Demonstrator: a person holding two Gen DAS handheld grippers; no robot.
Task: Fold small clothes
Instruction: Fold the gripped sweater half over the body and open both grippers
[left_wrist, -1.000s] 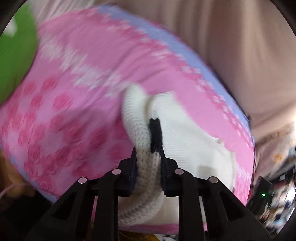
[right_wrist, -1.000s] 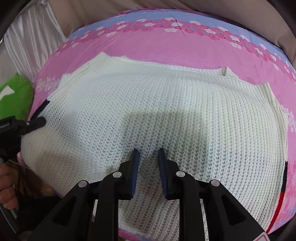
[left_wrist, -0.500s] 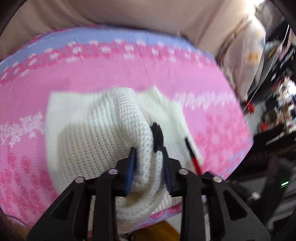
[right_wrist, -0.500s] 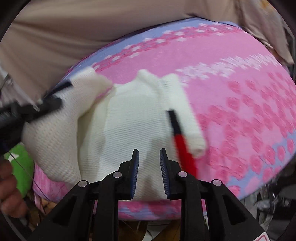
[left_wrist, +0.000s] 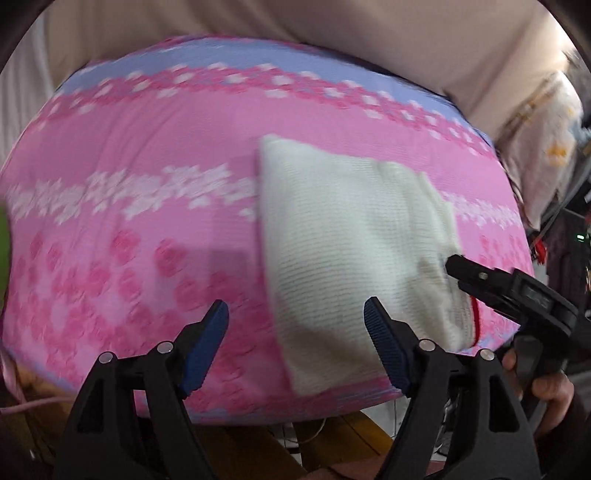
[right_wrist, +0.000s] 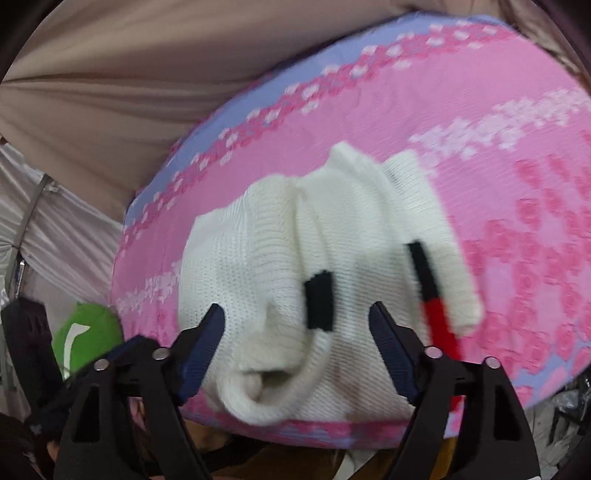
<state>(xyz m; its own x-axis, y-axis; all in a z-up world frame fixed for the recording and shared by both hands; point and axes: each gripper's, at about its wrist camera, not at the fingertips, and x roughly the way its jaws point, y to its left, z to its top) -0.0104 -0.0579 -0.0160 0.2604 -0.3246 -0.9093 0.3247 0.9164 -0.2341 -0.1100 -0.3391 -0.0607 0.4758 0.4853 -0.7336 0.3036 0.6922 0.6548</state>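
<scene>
While both tongs hover, notes as follows.
Sweater place: white knit sweater (left_wrist: 351, 258) lies folded on the pink patterned bed cover (left_wrist: 129, 221), at 3 o'clock of centre in the left view and near the front edge at 6 o'clock in the right view.
Left gripper (left_wrist: 295, 339): jaws have just been opening, now wide; nothing between the pads.
Right gripper (right_wrist: 295, 339): jaws have just been opening, now wide; knit lies beneath them, not pinched.
Handling (judged): light, soft, limp, stretchy; layers bunch and slide.
Hold (judged): thick folded edge nearest the tongs, through all layers.
Trim: black patch (right_wrist: 319, 299); red-and-black stripe (right_wrist: 432, 291) at 3 o'clock.
Writing: none readable.
</scene>
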